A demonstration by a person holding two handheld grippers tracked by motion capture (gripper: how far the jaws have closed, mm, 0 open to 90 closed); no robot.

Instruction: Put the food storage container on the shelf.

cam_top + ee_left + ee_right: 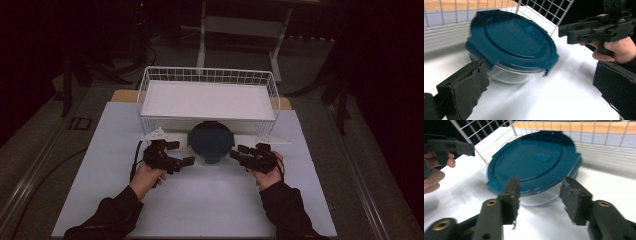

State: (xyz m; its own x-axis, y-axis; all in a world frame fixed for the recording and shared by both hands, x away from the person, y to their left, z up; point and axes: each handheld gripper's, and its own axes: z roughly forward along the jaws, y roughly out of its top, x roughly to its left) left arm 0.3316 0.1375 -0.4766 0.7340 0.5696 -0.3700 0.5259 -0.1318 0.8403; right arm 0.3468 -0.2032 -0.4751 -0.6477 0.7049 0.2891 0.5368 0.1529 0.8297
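A round glass bowl with a blue lid [211, 141] sits on the white surface [200, 200], against the wire basket [150, 82]. The left hand-held gripper [174, 152] and right hand-held gripper [240, 151] wait wide open and empty on each side, maybe ready to lift it together.

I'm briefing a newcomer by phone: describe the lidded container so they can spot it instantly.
Find the white wire basket at the table's far side. Directly in front of it, between the two black grippers, sits a round clear glass bowl with a dark teal plastic lid, the one coloured item on the white tabletop.
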